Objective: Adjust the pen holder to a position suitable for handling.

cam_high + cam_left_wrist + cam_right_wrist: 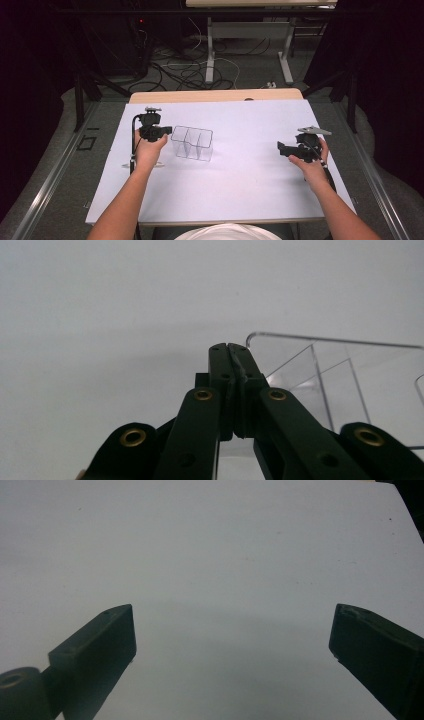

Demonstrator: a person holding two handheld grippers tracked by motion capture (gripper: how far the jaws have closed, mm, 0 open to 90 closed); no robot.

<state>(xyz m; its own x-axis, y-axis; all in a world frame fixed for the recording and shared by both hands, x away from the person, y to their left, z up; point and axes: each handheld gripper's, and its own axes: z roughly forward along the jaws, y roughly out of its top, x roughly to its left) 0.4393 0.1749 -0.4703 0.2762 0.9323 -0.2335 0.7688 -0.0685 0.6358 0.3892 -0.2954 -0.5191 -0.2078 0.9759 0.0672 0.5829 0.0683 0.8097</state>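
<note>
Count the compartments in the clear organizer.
3 in the clear organizer: one at its left end nearest the left gripper, one in the middle, one at its right end.

One clear divided organizer [192, 142] (three compartments), two grippers: left gripper [167, 131], right gripper [281, 148]; one white table [240, 190].

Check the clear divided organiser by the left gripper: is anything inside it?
The clear organiser looks empty: its compartments show only the white table sheet through them. The left gripper covers its near corner.

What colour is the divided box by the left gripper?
The divided box is clear, see-through plastic; the left gripper view shows it best.
</note>
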